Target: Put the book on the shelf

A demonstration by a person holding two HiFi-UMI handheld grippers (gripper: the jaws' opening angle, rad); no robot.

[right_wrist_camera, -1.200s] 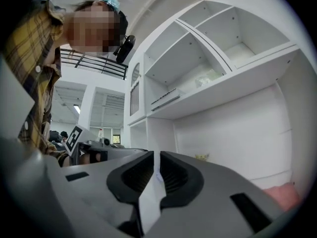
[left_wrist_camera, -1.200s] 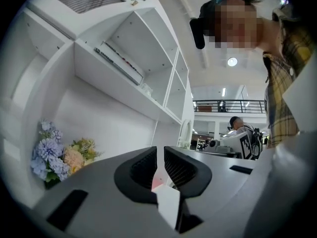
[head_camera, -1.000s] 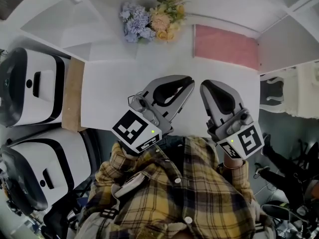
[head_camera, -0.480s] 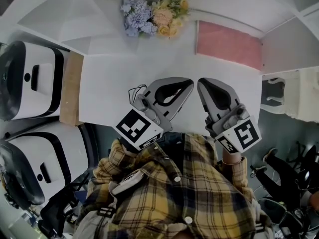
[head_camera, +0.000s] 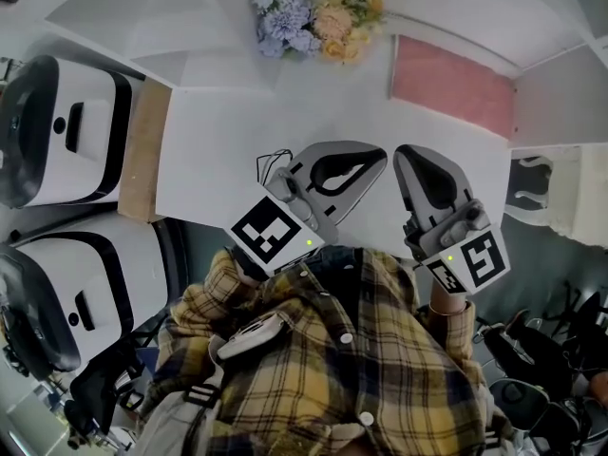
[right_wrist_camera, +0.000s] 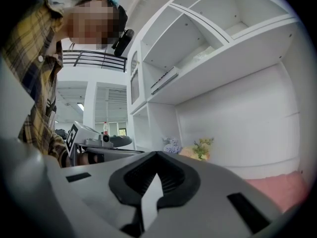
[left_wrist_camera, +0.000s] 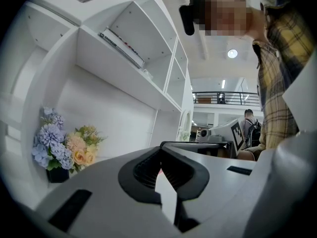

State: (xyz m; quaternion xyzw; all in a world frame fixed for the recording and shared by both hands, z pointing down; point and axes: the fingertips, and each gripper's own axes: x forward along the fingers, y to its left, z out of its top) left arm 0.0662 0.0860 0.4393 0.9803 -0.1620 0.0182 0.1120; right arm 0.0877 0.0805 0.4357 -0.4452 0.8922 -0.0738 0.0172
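A pink book lies flat on the white table, at its far right near the wall. In the right gripper view the pink book shows at the lower right. White shelf compartments rise above the table, and the same shelf fills the left gripper view. My left gripper and right gripper hover side by side over the table's near edge, tips almost together. Both are shut with nothing between the jaws. The book is well ahead and to the right of them.
A bunch of blue and peach flowers stands at the back of the table. Two white machines sit left of the table beside a wooden strip. A white chair is at the right. A thin item lies on an upper shelf.
The head view has shifted, so the table and flowers sit a little further right. Both grippers keep their place side by side over the near edge, shut.
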